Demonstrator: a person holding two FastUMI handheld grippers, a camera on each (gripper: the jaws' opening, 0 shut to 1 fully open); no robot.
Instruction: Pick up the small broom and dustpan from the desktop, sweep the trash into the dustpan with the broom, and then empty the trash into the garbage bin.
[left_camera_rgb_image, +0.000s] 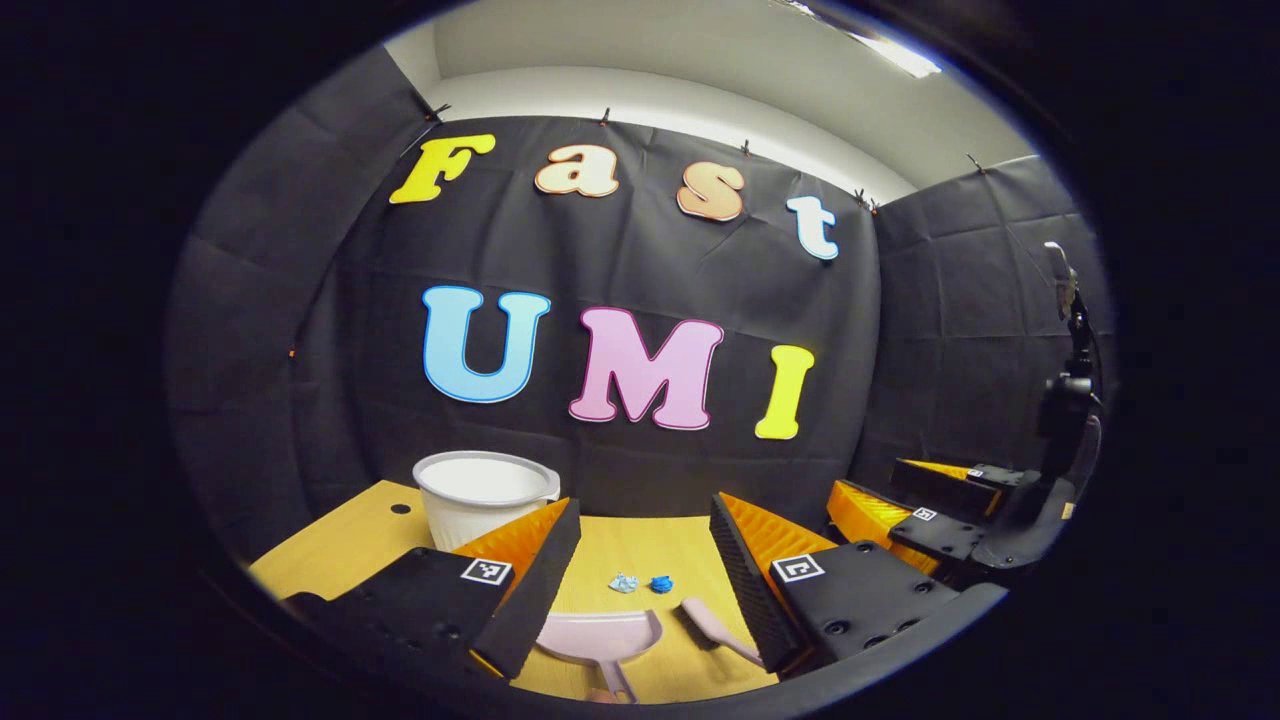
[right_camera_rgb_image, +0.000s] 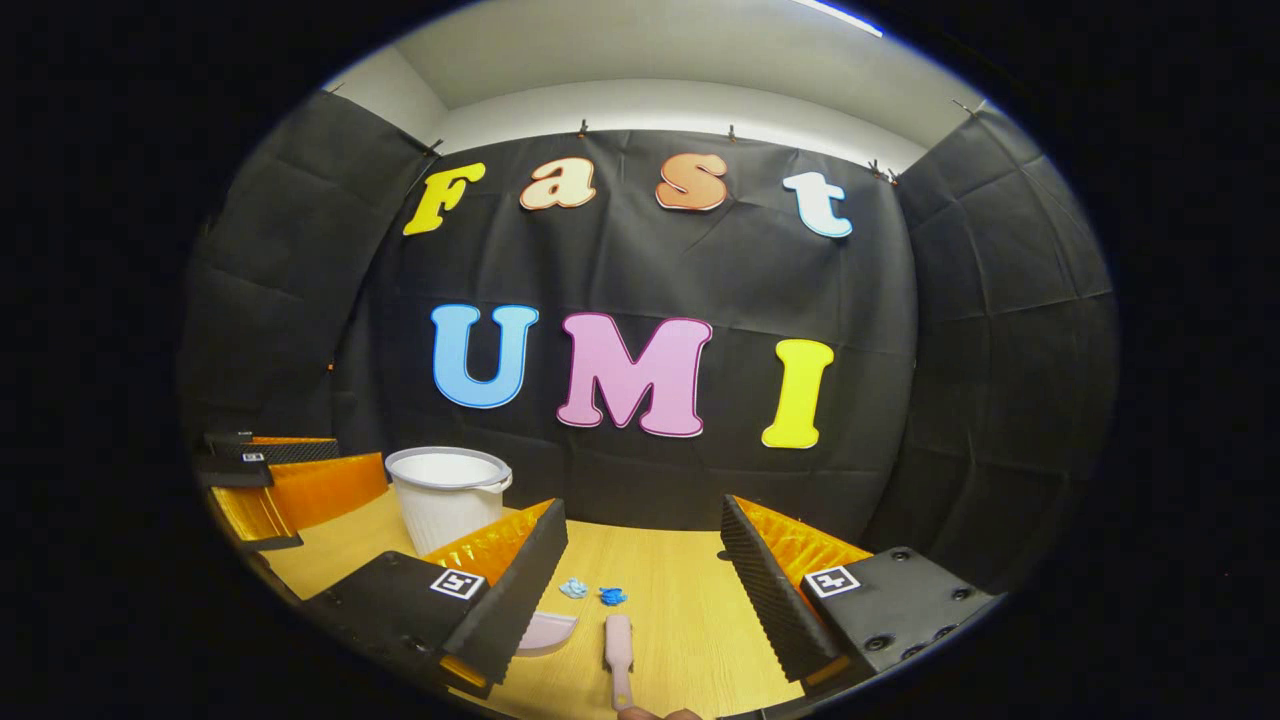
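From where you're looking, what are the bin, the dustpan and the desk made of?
Bin: probably plastic, white and matte, with a ribbed wall and a rolled rim. Dustpan: likely moulded plastic, pale pink, smooth with a faint sheen. Desk: light wood grain, perhaps laminate; I cannot tell.

Dustpan (right_camera_rgb_image: 548, 632) mostly hidden behind right gripper's (right_camera_rgb_image: 640, 590) finger (right_camera_rgb_image: 515, 590); scraps (right_camera_rgb_image: 592, 591) beyond dustpan too small to ID.

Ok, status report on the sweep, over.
Left gripper and right gripper open, empty. Dustpan, broom untouched on desk; trash unswept. Bin back left. Path clear.
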